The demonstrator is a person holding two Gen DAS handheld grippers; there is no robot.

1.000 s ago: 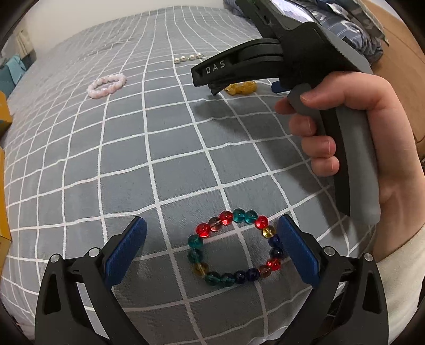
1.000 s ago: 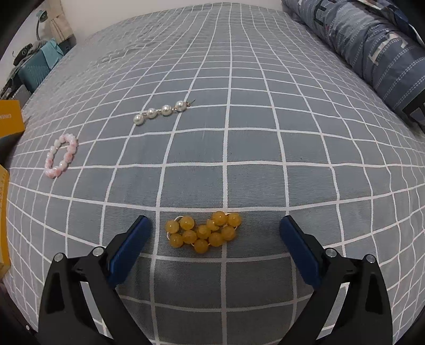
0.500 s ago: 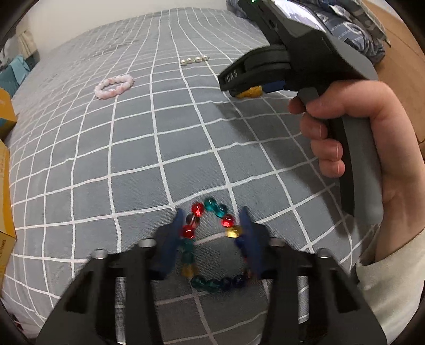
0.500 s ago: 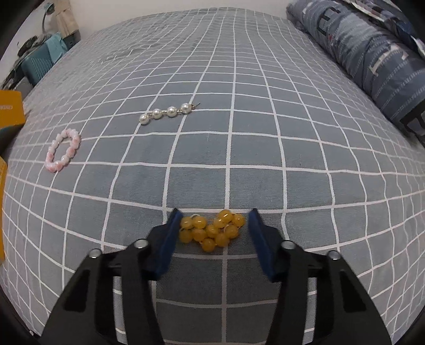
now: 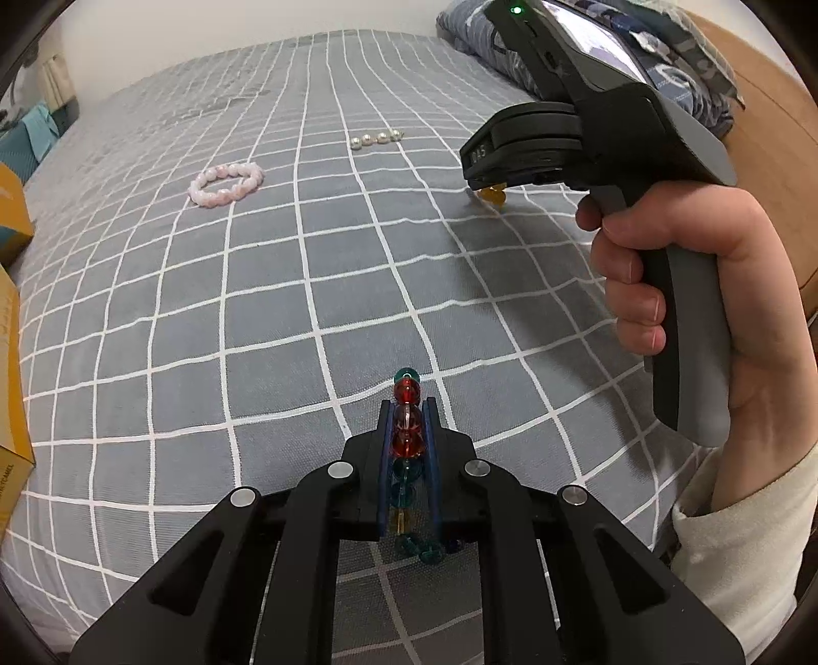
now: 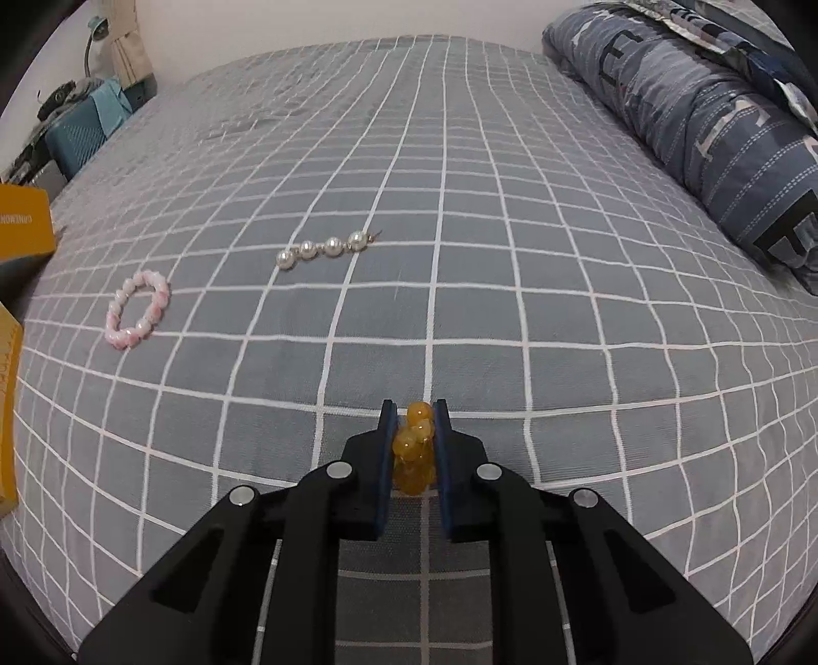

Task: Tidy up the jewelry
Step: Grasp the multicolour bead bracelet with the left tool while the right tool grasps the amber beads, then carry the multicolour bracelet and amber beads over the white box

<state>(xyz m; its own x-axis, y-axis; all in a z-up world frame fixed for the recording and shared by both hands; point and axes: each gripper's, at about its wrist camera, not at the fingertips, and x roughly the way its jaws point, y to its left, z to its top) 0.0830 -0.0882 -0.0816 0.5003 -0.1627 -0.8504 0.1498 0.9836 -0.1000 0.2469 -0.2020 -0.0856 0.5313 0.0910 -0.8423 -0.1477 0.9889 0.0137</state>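
Left fingers point(image 5: 387, 435) clamp multicolour bracelet point(image 5: 407, 409); right fingers point(image 6: 387, 440) clamp yellow bracelet point(image 6: 415, 450).

bed point(image 6: 511, 245) covered in grey sheet with white grid; blue patterned pillow point(image 6: 716, 133) at right, yellow boxes point(image 6: 20, 225) at left, pale wall point(image 6: 307, 25) behind.

Both wrist views look low and close across the grey white-checked bedspread point(image 5: 255, 286) toward its far edge, sharing the pink bead bracelet point(image 6: 137, 317).
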